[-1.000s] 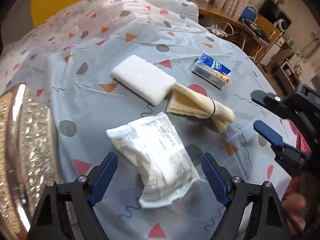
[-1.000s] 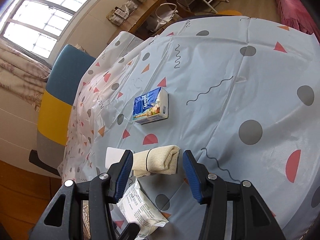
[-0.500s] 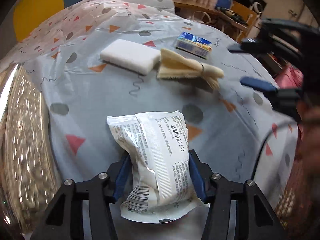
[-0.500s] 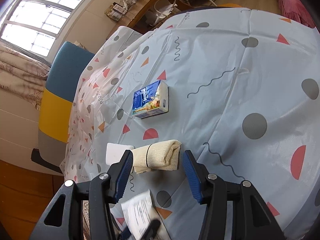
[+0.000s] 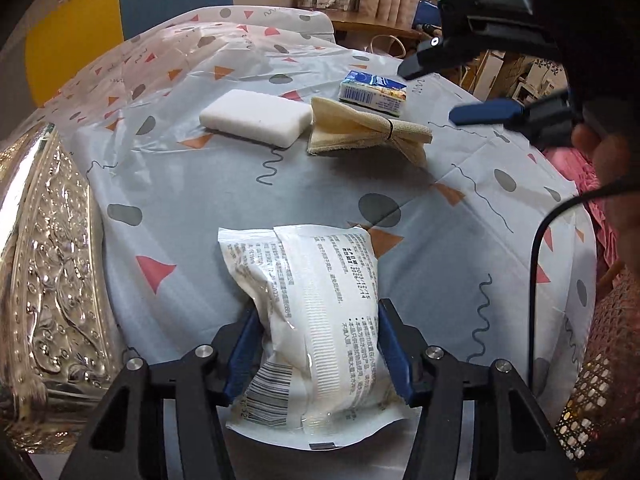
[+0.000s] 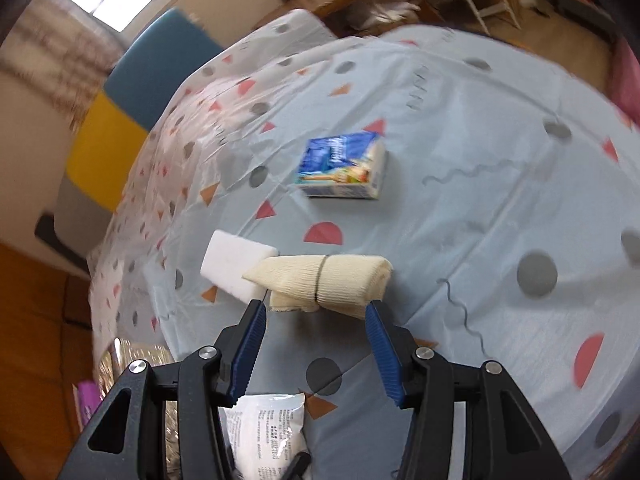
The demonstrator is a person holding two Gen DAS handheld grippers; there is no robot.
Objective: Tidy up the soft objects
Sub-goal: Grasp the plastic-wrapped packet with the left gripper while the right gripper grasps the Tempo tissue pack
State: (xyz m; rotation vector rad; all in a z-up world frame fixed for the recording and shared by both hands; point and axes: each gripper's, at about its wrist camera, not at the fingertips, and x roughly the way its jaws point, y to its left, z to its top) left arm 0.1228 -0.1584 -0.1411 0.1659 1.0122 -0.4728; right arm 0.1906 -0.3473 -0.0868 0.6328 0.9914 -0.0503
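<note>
A white plastic packet (image 5: pixel 304 280) with printed text lies on the patterned tablecloth (image 5: pixel 192 196), and my left gripper (image 5: pixel 318 312) is shut on its near half, blue pads pressing both sides. Farther back lie a white sponge block (image 5: pixel 256 120), a beige cloth roll (image 5: pixel 368 132) tied with a black band, and a blue tissue pack (image 5: pixel 374 92). My right gripper (image 6: pixel 316 310) hangs open just short of the cloth roll (image 6: pixel 320 276), nothing between its fingers. It shows in the left wrist view as the right gripper (image 5: pixel 428 94) above the table's right side.
A shiny embossed silver container (image 5: pixel 48 260) stands against the table's left edge. The sponge (image 6: pixel 236 264) touches the cloth roll's left end, with the tissue pack (image 6: pixel 344 170) behind. A person's hand (image 5: pixel 604 152) and a black cable are at the right. Chairs and shelves stand beyond.
My left gripper came forward around the white packet and closed on it. The right gripper rolled and shifted, so the cloth roll now sits just ahead of its fingertips.
</note>
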